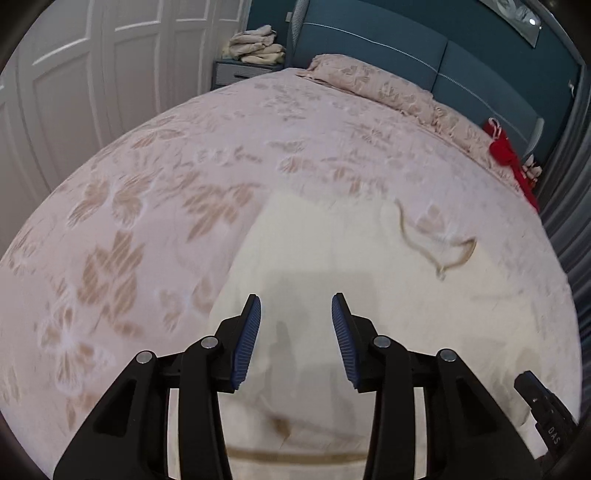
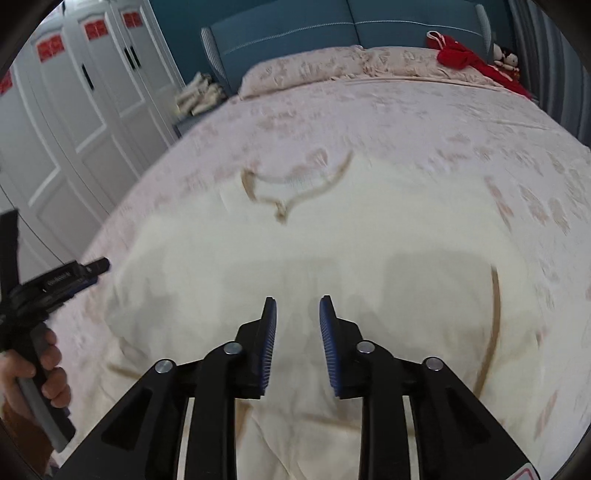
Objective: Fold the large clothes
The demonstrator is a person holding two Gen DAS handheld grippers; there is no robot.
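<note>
Red cloth (image 2: pixel 465 55) beside pillows (image 2: pixel 332 66), clothes pile (image 1: pixel 255 46) bedside.

Cream on pink — colours across the bed

Cream garment (image 2: pixel 295 236) with tan trim lies on a pale pink bedspread (image 1: pixel 155 177) with beige leaf print — teal headboard (image 2: pixel 295 26), red cloth (image 2: pixel 461 55), white wardrobe doors (image 1: pixel 74 74), blue-padded black fingers (image 2: pixel 267 343).

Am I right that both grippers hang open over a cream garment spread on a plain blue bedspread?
Nearly. The left gripper and right gripper are open over the cream garment, but the bedspread is pale pink with a floral pattern, as both wrist views show.
</note>
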